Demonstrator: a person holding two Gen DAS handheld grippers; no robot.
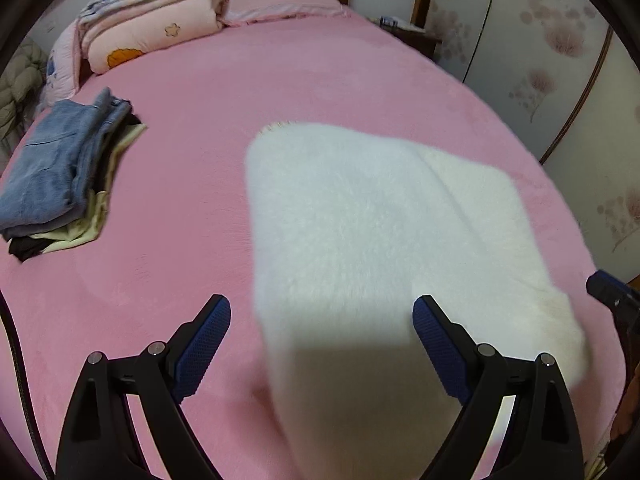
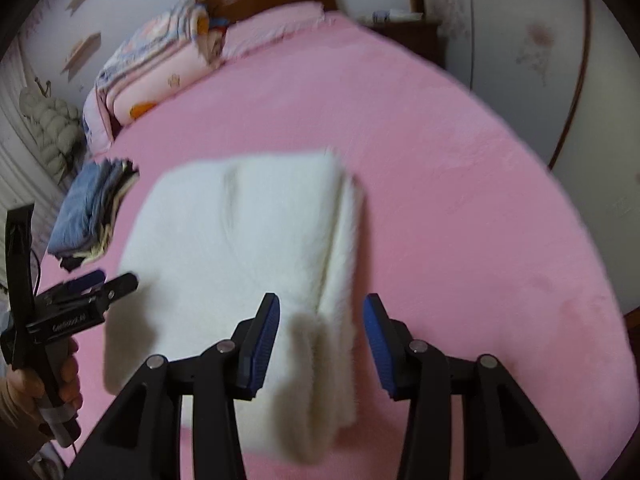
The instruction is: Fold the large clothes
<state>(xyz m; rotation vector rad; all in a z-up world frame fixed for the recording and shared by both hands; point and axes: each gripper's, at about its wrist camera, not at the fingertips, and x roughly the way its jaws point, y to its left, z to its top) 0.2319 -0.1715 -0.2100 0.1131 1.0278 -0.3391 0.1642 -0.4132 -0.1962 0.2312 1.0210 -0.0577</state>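
Judged near done: folded white fleece garment (image 2: pixel 240 248) flat on the pink bed (image 1: pixel 180 160), well right of the folded jeans pile (image 1: pixel 60 176). Best to lift clear without snagging the fluff, then square any loose edge. Left claw (image 1: pixel 322 344) wide apart, empty. Right claw (image 2: pixel 322 340) apart, gripping nothing, angled downward
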